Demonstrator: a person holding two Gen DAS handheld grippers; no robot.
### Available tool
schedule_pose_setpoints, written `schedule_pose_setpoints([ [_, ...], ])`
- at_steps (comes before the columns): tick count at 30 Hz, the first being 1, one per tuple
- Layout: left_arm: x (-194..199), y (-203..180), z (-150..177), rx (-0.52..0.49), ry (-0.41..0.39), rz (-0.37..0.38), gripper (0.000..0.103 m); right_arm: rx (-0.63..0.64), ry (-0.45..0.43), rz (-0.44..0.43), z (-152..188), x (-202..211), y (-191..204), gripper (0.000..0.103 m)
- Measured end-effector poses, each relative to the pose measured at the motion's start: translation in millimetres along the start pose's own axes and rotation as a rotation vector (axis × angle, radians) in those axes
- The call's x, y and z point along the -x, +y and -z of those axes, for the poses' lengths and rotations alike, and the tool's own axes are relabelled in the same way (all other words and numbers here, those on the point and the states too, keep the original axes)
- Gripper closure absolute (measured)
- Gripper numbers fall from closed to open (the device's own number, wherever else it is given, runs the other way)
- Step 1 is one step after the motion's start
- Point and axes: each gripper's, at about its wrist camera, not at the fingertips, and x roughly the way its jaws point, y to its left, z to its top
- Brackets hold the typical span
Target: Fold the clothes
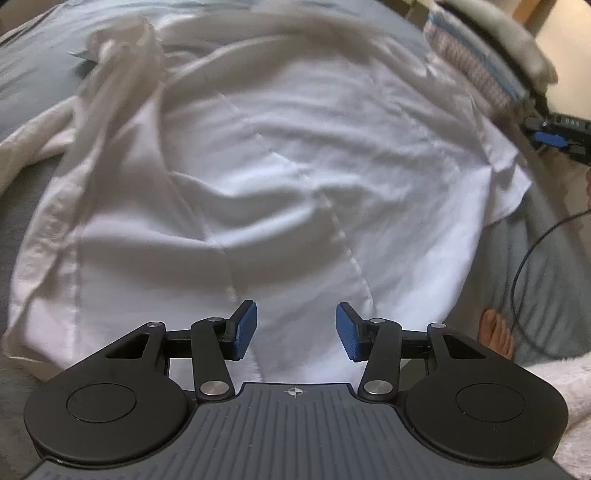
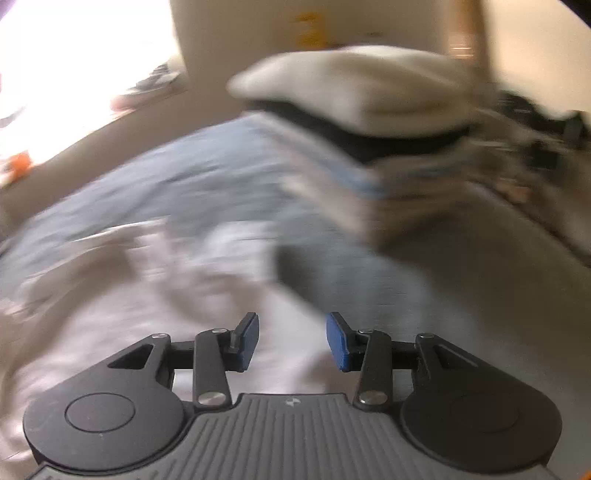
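Left wrist view: white shirt (image 1: pixel 258 177) spread wide and wrinkled over a grey-blue sheet (image 1: pixel 33 74), one sleeve (image 1: pixel 122 48) bunched at the far left. Left gripper (image 1: pixel 295 330) hangs above the near part of the shirt, jaws part open, blue pads (image 1: pixel 245 328) apart with nothing between them; no cloth gripped.

At the far right of the sheet, a stack of folded clothes (image 1: pixel 476 59): cream piece on top, blue-striped layers under it. The right gripper (image 1: pixel 554 138) shows just beside the stack at the frame edge, a blue pad visible. A short white marking on its black body is too blurred to read. A black cable (image 1: pixel 524 258) loops at the right; bare toes (image 1: pixel 496 330) show near the shirt's lower right edge.

Right wrist view, heavily motion-blurred: right gripper (image 2: pixel 292 341) part open, pads empty, over the shirt's (image 2: pixel 155 295) edge. Stack (image 2: pixel 354 107) ahead, upper right. An orange mark on the beige wall (image 2: pixel 310 29) is unreadable.

No brand or label legible on the shirt.
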Motion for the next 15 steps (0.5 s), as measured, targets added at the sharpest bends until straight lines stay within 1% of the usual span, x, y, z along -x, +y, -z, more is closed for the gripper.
schedule_pose_setpoints([
  [2,15,12,-2,0.031,-0.037,-0.006,0.056,0.058,0.056,-0.138,1,-5,30,0.059],
  [6,44,39,3,0.105,-0.112,-0.069,0.056,0.165,0.223,-0.402,13,-28,100,0.060],
  [7,49,45,4,0.121,-0.119,-0.099,0.056,0.195,0.278,-0.455,21,-36,117,0.060],
  [9,57,59,15,0.147,-0.119,-0.168,0.056,0.251,0.378,-0.532,39,-48,150,0.060],
  [11,63,72,26,0.175,-0.115,-0.220,0.056,0.307,0.475,-0.600,59,-57,180,0.060],
  [13,68,87,36,0.214,-0.104,-0.249,0.056,0.373,0.542,-0.648,78,-62,208,0.059],
  [15,71,102,46,0.264,-0.110,-0.287,0.056,0.438,0.590,-0.694,94,-62,229,0.060],
])
